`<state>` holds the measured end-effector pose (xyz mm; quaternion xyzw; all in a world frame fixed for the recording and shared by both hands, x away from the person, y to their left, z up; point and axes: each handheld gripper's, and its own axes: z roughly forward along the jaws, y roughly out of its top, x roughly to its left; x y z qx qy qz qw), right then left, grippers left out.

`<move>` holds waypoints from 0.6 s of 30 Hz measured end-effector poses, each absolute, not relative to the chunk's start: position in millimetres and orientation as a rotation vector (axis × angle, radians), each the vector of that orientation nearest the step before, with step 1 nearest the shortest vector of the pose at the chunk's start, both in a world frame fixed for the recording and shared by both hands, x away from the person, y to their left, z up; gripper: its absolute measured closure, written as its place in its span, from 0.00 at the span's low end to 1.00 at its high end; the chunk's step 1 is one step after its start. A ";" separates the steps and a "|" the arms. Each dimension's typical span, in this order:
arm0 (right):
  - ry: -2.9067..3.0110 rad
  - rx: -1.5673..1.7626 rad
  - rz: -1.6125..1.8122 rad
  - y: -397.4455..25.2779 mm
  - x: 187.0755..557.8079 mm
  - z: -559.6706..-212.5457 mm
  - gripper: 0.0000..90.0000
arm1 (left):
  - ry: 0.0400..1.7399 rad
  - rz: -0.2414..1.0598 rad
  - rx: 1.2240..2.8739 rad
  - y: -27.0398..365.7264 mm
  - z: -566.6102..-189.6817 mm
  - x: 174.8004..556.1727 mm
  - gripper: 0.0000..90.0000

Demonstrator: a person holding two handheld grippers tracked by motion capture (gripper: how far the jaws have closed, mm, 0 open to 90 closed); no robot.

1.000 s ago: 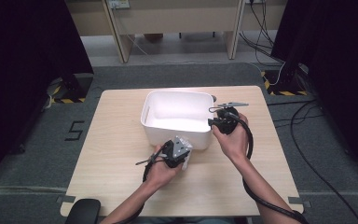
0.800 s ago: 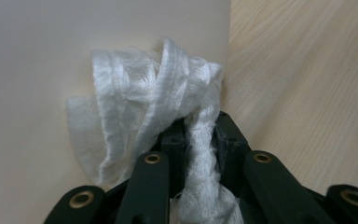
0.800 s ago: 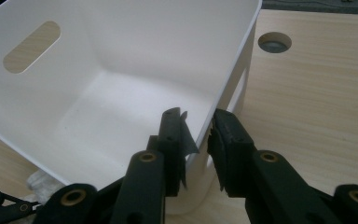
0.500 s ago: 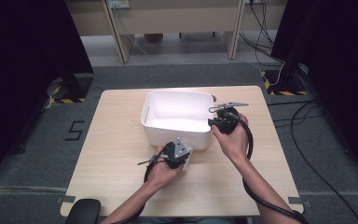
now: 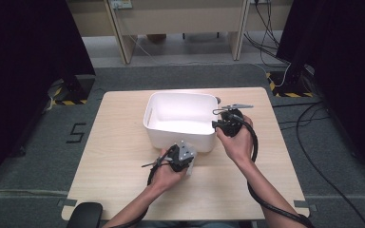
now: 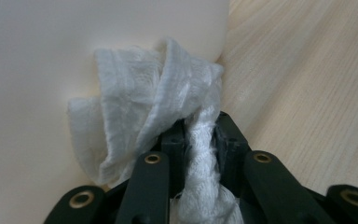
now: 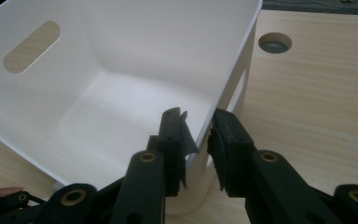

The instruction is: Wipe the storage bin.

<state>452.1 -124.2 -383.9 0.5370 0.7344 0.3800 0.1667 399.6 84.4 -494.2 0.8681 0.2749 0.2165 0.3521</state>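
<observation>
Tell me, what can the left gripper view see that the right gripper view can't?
The left gripper view has a crumpled white cloth pinched in the left gripper, pressed against the outer wall of the white bin. The right gripper view looks inside that bin: its bare floor, a slot handle in the far wall, and a round hole in the tabletop, with the right gripper clamped on the bin's near rim. Both share the white bin and the wooden table.
</observation>
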 end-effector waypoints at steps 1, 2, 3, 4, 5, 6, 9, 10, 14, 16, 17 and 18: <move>2.091 1.529 1.083 -124.3 452.1 -383.9 0.83 | 0.713 0.560 2.246 84.4 -494.2 399.6 0.86; 2.091 1.530 1.082 -124.1 452.1 -383.9 0.83 | 0.712 0.561 2.246 84.3 -494.4 399.5 0.86; 2.091 1.530 1.081 -124.0 452.1 -383.8 0.83 | 0.712 0.562 2.245 84.2 -494.5 399.4 0.86; 2.091 1.530 1.082 -124.0 452.1 -383.8 0.83 | 0.712 0.563 2.246 84.2 -494.5 399.4 0.86; 2.091 1.530 1.082 -124.1 452.1 -383.9 0.83 | 0.710 0.563 2.248 84.0 -494.3 399.4 0.86; 2.091 1.529 1.082 -124.1 452.0 -383.9 0.83 | 0.710 0.564 2.249 83.8 -494.2 399.3 0.86; 2.091 1.531 1.082 -123.7 451.8 -383.8 0.83 | 0.705 0.564 2.257 82.8 -493.9 399.3 0.86; 2.091 1.531 1.081 -124.0 452.1 -383.8 0.83 | 0.704 0.563 2.253 82.2 -494.1 399.5 0.86; 2.091 1.534 1.081 -123.8 452.0 -383.7 0.83 | 0.698 0.557 2.257 78.3 -493.7 399.5 0.86; 2.092 1.530 1.080 -124.1 452.3 -383.8 0.83 | 0.689 0.557 2.259 75.3 -493.2 399.3 0.86; 2.091 1.531 1.081 -124.0 452.1 -383.7 0.83 | 0.685 0.556 2.262 73.8 -493.0 399.2 0.86; 2.092 1.529 1.081 -124.0 452.0 -383.8 0.83 | 0.682 0.556 2.261 72.5 -493.0 399.2 0.86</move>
